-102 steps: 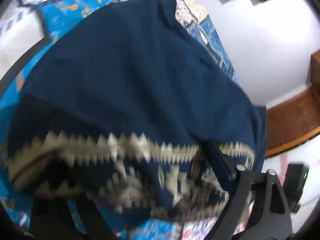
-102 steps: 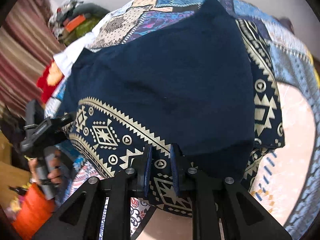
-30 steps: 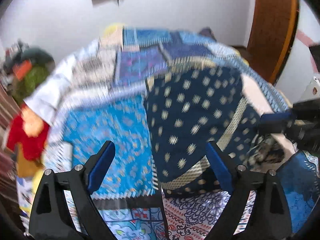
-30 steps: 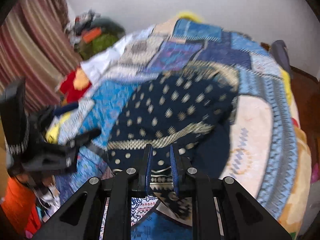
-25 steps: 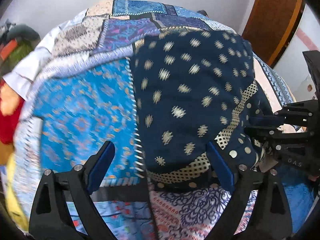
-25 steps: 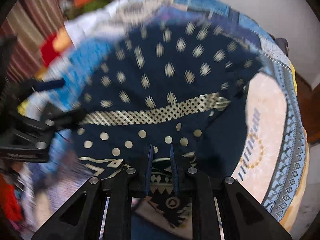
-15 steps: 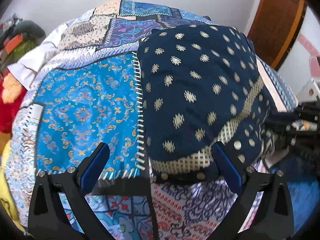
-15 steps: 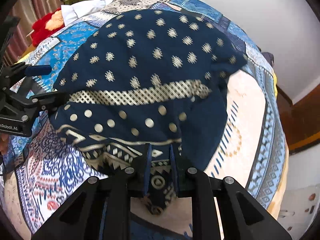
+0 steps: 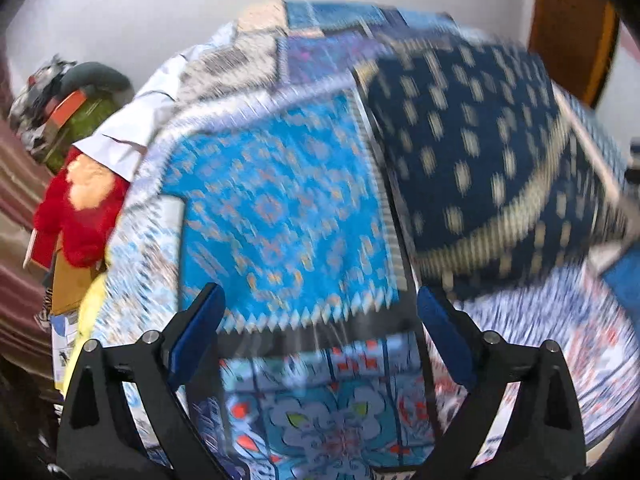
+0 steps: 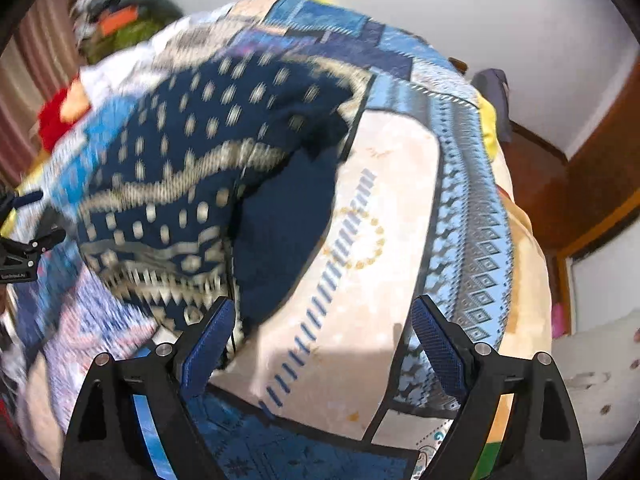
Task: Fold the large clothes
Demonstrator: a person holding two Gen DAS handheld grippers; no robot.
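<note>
The navy garment (image 9: 480, 140) with cream dots and patterned bands lies folded on the patchwork bedspread (image 9: 272, 200), at the upper right of the left wrist view. My left gripper (image 9: 320, 294) hovers over the blue patch beside it. Its jaws are wide and closing slightly, with nothing between them. In the right wrist view the garment (image 10: 200, 152) lies to the upper left, its plain navy underside showing at the fold. My right gripper (image 10: 323, 303) is opening over the cream patch of the bedspread (image 10: 380, 240), just right of the hem, and holds nothing. The left gripper (image 10: 24, 240) shows at the left edge.
A red plush toy (image 9: 80, 208), a white sheet (image 9: 132, 132) and a pile of things (image 9: 68, 92) sit at the bed's left side by a striped curtain (image 9: 16, 200). A wooden door (image 9: 568, 32) stands at the far right; wood trim and floor (image 10: 592, 184) border the bed's right edge.
My right gripper has let go of the garment's hem and opened, and the hem now rests on the bed. Both grippers have swung sideways off the garment; the left stayed open.
</note>
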